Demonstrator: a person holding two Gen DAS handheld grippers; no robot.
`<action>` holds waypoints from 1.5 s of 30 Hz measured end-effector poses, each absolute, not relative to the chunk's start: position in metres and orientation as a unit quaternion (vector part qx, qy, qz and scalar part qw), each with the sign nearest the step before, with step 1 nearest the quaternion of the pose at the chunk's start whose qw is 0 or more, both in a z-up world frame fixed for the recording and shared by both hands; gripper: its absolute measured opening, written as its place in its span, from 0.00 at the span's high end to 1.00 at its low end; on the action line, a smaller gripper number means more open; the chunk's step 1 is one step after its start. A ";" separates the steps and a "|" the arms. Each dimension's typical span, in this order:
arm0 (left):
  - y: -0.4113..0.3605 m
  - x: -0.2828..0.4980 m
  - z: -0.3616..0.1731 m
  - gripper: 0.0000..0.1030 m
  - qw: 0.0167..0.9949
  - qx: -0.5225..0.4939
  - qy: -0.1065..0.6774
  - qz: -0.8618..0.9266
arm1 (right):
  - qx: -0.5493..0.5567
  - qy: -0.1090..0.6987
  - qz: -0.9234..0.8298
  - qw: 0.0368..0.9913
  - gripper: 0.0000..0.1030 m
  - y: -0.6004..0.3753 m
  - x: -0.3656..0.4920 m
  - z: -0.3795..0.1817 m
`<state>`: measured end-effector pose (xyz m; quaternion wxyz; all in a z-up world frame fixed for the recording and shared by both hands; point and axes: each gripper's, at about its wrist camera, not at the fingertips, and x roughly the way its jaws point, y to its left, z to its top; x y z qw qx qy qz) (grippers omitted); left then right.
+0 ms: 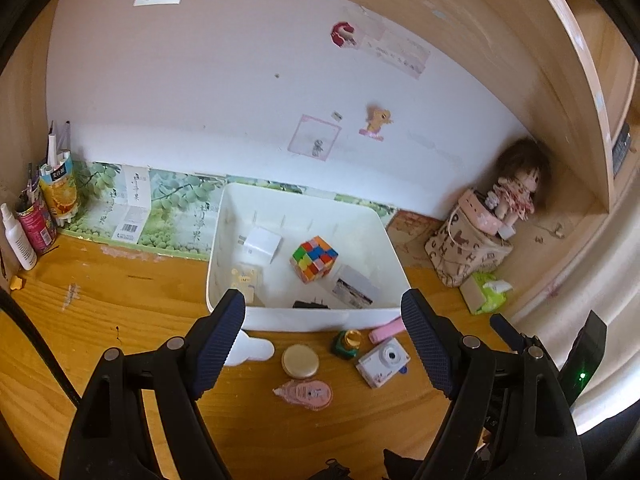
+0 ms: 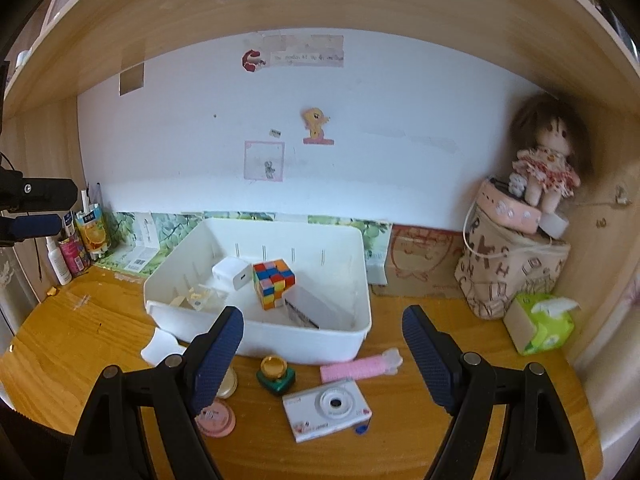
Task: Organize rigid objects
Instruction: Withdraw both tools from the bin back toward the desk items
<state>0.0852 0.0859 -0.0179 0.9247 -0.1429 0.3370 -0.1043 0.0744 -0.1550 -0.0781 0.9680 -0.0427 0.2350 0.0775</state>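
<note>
A white bin stands on the wooden desk and holds a colourful puzzle cube, a white charger block and a few small items. In front of it lie a white toy camera, a pink stick-shaped item, a green and gold little pot, a round gold tin and a pink tape dispenser. My left gripper and right gripper both hover open above these, holding nothing.
A doll sits on a patterned bag in the right corner, beside a green tissue pack. Cans and a spray bottle stand at the far left. A white flat piece lies by the bin's front left corner.
</note>
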 end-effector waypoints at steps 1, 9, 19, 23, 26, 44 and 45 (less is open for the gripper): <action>0.086 0.085 -0.019 0.20 0.924 -0.139 0.341 -0.105 | -0.039 0.239 0.075 0.967 0.20 -0.154 0.071 -0.080; 0.085 0.085 -0.032 0.19 0.914 -0.125 0.364 -0.130 | -0.028 0.267 0.061 0.961 0.20 -0.145 0.053 -0.092; 0.085 0.085 -0.054 0.19 0.894 -0.109 0.403 -0.162 | 0.001 0.299 0.043 0.953 0.20 -0.132 0.035 -0.109; 0.086 0.086 -0.062 0.20 0.887 -0.110 0.415 -0.170 | 0.007 0.312 0.047 0.949 0.20 -0.127 0.031 -0.115; 0.086 0.089 -0.067 0.19 0.883 -0.112 0.423 -0.172 | 0.009 0.323 0.054 0.945 0.20 -0.121 0.030 -0.117; 0.071 0.103 -0.098 0.20 0.857 -0.118 0.484 -0.132 | 0.001 0.363 0.089 0.928 0.20 -0.128 0.052 -0.127; 0.070 0.104 -0.099 0.20 0.856 -0.120 0.487 -0.127 | 0.000 0.363 0.093 0.927 0.20 -0.130 0.054 -0.127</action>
